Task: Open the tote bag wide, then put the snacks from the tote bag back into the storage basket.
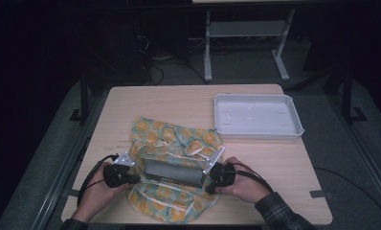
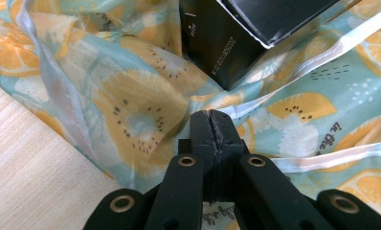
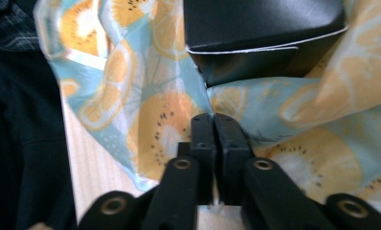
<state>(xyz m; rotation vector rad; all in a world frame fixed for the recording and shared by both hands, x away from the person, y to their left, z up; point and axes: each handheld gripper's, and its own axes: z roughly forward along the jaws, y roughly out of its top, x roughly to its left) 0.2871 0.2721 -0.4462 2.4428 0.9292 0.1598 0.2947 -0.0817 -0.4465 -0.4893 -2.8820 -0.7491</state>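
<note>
A cloth bag (image 1: 174,139) printed with orange slices on teal lies crumpled on the wooden table (image 1: 155,100). A long black box (image 1: 173,173) rests across its near part. My left gripper (image 1: 132,178) is at the box's left end and my right gripper (image 1: 209,183) at its right end. In the left gripper view the jaws (image 2: 211,117) are pressed together on a fold of the cloth (image 2: 131,110), just below the box's corner (image 2: 227,43). In the right gripper view the jaws (image 3: 213,120) pinch the cloth's edge (image 3: 322,139) under the box (image 3: 260,28).
A white shallow tray (image 1: 255,117) stands at the table's back right. Bare tabletop (image 2: 30,167) lies left of the cloth. A dark sleeve (image 3: 21,120) is at the left of the right gripper view. Table legs and cables stand on the floor beyond.
</note>
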